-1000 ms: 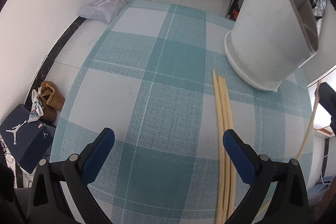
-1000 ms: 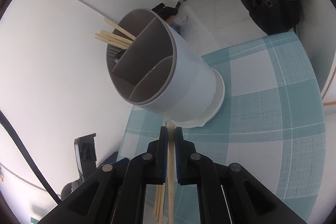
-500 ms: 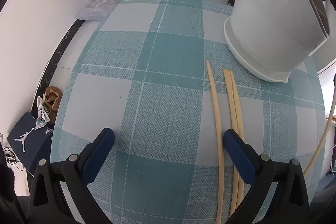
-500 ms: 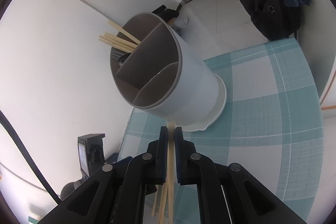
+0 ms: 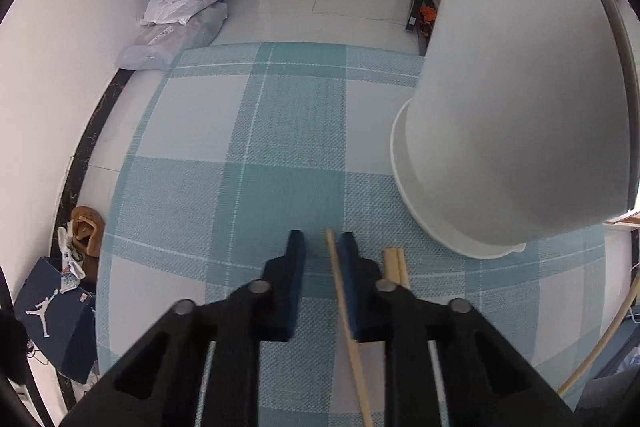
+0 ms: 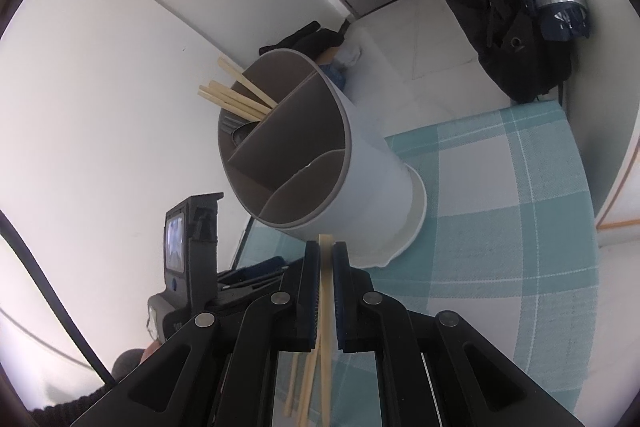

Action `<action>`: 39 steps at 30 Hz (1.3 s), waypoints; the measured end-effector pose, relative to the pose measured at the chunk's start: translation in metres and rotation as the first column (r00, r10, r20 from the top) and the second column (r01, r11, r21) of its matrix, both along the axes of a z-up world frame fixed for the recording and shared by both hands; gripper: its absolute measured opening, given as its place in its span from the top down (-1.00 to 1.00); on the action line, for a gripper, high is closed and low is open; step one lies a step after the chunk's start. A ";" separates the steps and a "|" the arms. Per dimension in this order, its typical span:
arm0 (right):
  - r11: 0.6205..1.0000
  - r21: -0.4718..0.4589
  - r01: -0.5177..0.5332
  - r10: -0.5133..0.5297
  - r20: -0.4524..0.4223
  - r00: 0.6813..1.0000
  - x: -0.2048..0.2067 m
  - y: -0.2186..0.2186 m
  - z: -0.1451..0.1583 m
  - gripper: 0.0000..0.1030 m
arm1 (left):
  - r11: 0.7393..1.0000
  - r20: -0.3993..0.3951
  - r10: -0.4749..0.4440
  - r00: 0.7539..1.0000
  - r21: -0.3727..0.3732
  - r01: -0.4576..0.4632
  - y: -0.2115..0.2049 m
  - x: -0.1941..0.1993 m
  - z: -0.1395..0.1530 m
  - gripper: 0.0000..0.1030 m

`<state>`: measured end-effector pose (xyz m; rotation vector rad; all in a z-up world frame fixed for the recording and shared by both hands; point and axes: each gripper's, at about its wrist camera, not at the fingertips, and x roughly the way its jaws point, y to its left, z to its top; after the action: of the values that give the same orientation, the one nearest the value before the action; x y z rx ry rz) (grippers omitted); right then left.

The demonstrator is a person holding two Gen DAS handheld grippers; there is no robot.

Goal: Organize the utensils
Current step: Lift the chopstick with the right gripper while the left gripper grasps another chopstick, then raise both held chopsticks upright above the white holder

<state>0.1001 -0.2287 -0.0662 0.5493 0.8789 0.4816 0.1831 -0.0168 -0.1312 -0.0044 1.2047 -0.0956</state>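
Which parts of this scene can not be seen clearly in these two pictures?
- Left wrist view: the opening of the white plastic utensil holder is cut off by the frame edge.
- Left wrist view: two wooden chopsticks on the cloth are mostly hidden behind the left hand-held gripper.
- Right wrist view: the dark metal utensils in the holder's far compartment are hidden by the divider; their type is unclear.

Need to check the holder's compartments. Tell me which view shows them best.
Right wrist view: it looks into the holder's open top, showing the dividers and chopsticks in the far compartment. The left wrist view shows only the holder's outer wall and base, no interior.
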 end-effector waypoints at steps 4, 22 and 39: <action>0.999 -0.034 -0.009 0.010 0.023 1.000 -0.001 0.005 0.005 0.89 | 0.992 -0.030 0.103 0.994 -0.075 -0.105 0.014 -0.001 -0.001 0.98; 0.974 -0.211 0.087 -0.034 0.246 0.969 -0.047 0.021 0.050 0.89 | 0.958 0.269 0.228 0.936 -0.234 -0.166 0.038 -0.065 0.103 0.99; 0.946 -0.276 0.169 -0.070 0.336 0.939 -0.082 0.039 0.065 0.90 | 0.967 0.386 0.071 0.920 -0.252 0.031 0.025 -0.103 0.153 0.99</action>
<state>0.0183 -0.1900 -0.0008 0.2313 0.5847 0.3048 0.0801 0.0082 0.0214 -0.2139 0.7823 -0.2226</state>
